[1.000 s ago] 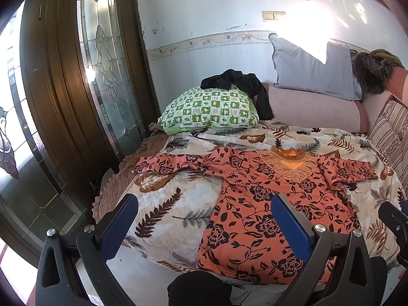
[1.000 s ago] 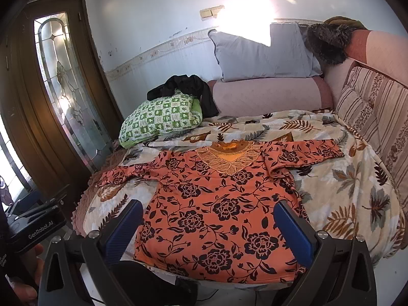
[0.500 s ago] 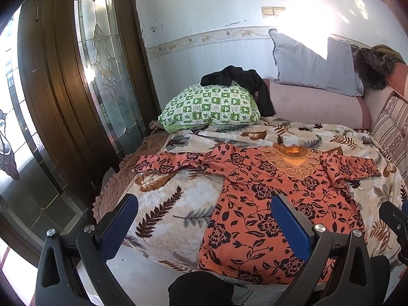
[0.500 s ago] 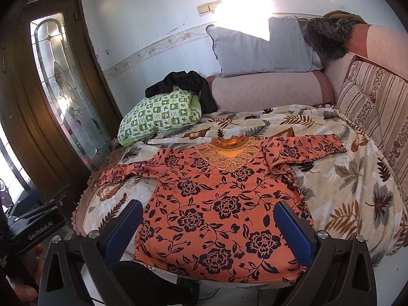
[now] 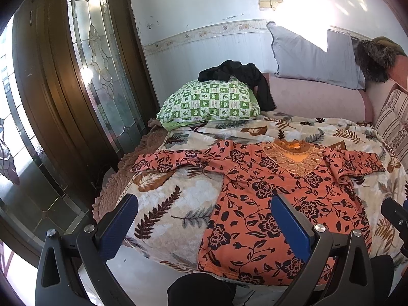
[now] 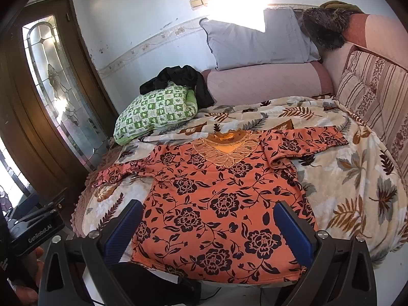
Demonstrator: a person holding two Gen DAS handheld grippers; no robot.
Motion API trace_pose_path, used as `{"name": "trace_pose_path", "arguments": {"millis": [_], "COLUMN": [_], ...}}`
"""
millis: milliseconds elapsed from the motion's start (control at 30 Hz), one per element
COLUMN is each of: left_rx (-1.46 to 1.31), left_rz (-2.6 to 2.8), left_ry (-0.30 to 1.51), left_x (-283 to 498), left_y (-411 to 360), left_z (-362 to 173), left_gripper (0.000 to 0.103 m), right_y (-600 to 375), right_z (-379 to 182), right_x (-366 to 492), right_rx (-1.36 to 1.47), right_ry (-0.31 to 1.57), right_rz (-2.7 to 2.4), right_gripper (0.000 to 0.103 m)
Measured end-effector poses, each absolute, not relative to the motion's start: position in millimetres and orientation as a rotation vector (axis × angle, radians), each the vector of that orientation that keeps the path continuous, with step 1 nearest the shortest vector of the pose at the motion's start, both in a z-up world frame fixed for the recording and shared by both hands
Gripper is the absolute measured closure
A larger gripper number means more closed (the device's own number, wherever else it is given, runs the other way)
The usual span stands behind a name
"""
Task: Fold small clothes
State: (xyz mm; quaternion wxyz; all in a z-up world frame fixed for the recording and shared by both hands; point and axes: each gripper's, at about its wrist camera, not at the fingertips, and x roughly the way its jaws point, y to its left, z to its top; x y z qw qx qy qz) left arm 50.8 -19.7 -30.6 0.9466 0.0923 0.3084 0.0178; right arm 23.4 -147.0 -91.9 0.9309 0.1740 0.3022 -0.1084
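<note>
— how much room is there around the bed?

— the leaf-print blanket lies bare to the right of the top, and bare again on the left toward the glass-paneled door. the green checked pillow and a black garment sit at the far end, well apart from the top.

— and the top itself?

— an orange blouse with black flowers, spread flat and face up, both sleeves out to the sides, lace neckline at the far end, hem at the near edge of the bed.

— the grippers?

— left gripper and right gripper both hang before that hem, fingers spread wide, nothing between them.

— anything unclear?

— the hem's right corner hides behind a blue pad in the left view.
</note>
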Motion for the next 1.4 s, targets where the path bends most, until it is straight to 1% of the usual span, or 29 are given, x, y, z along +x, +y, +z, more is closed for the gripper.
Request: {"name": "trace_pose_path", "arguments": {"millis": [233, 400, 500, 567, 667, 733, 867, 933, 967, 1000, 1033, 1067, 1133, 1200, 1233, 1267, 1333, 1367, 1400], "left_rx": [0.207, 0.202, 0.169, 0.147, 0.091, 0.083, 0.080, 0.069, 0.061, 0.059, 0.063, 0.069, 0.079, 0.087, 0.088, 0.089, 0.100, 0.102, 0.098], "left_rz": [0.038, 0.004, -0.041, -0.078, -0.121, -0.123, -0.131, -0.117, -0.113, -0.108, -0.100, -0.091, -0.070, -0.045, -0.043, -0.042, -0.023, -0.011, -0.006], "left_ry": [0.638, 0.679, 0.721, 0.774, 0.855, 0.875, 0.944, 0.948, 0.939, 0.926, 0.918, 0.916, 0.917, 0.926, 0.934, 0.938, 0.935, 0.935, 0.935], "left_x": [67, 104, 145, 180, 230, 259, 301, 312, 315, 318, 321, 326, 334, 341, 345, 347, 351, 353, 354], "left_y": [-30, -47, -68, -88, -119, -142, -175, -181, -179, -176, -174, -171, -166, -160, -156, -154, -149, -146, -142], "left_z": [-34, -48, -69, -90, -126, -149, -192, -206, -211, -217, -221, -226, -232, -236, -238, -238, -238, -237, -237], "left_gripper": [0.000, 0.000, 0.000, 0.000, 0.000, 0.000, 0.000, 0.000, 0.000, 0.000, 0.000, 0.000, 0.000, 0.000, 0.000, 0.000, 0.000, 0.000, 0.000], "right_y": [-163, -198, -254, -306, -392, -444, -526, -558, -573, -586, -596, -606, -621, -633, -637, -640, -644, -645, -646], "right_z": [-98, -107, -122, -142, -186, -213, -255, -271, -279, -286, -293, -300, -311, -324, -331, -333, -332, -334, -337], "right_x": [34, 47, 54, 61, 71, 77, 100, 115, 124, 131, 138, 145, 160, 169, 170, 171, 176, 180, 183], "right_rx": [0.378, 0.415, 0.492, 0.597, 0.805, 0.917, 1.152, 1.233, 1.262, 1.277, 1.279, 1.284, 1.291, 1.303, 1.329, 1.334, 1.286, 1.264, 1.263], "right_ry": [0.626, 0.623, 0.584, 0.575, 0.571, 0.555, 0.481, 0.427, 0.410, 0.406, 0.408, 0.410, 0.418, 0.445, 0.440, 0.415, 0.408, 0.432, 0.451], "right_rz": [-0.244, -0.263, -0.305, -0.317, -0.336, -0.383, -0.322, -0.321, -0.342, -0.383, -0.423, -0.451, -0.489, -0.557, -0.568, -0.581, -0.606, -0.621, -0.638], "right_gripper": [0.000, 0.000, 0.000, 0.000, 0.000, 0.000, 0.001, 0.006, 0.010, 0.012, 0.014, 0.019, 0.025, 0.027, 0.032, 0.037, 0.056, 0.079, 0.087]}}
